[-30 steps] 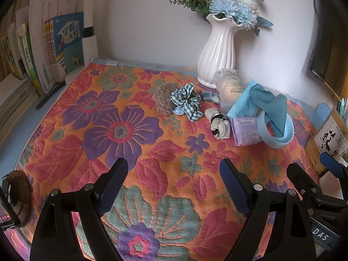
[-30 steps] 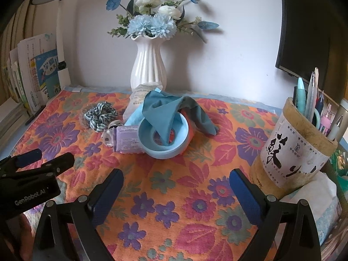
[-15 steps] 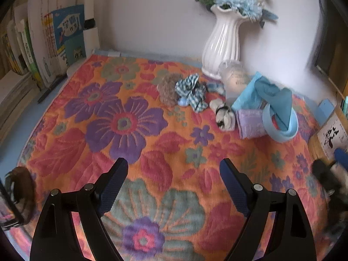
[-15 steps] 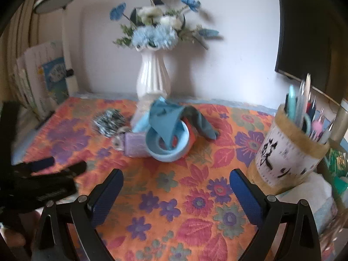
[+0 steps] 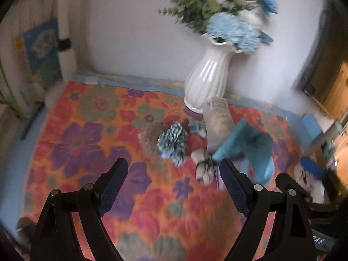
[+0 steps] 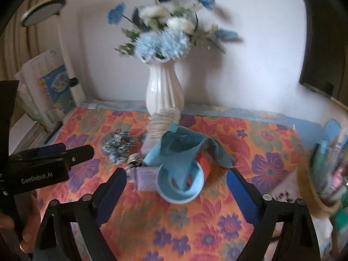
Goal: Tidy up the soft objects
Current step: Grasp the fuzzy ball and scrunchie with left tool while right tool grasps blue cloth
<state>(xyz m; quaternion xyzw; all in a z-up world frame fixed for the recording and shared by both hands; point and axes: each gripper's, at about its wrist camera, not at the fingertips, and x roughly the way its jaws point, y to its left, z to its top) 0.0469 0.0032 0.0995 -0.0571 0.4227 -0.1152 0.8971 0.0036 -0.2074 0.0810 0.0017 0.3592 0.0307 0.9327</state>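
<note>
Both grippers (image 5: 174, 174) (image 6: 176, 182) moved closer; we keep jaws apart, empty, aiming at scrunchie (image 5: 173, 142) and cloth (image 6: 182, 152) mid-tablecloth (image 6: 217, 217).

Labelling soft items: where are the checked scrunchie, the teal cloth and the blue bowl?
Scrunchie (image 5: 173, 144), left wrist view, middle folds.
Cloth (image 6: 181, 152), right wrist view, draped centre.
Bowl (image 6: 180, 196), right wrist view, front rim.

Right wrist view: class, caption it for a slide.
Open right gripper faces a blue bowl draped with teal cloth.
</note>
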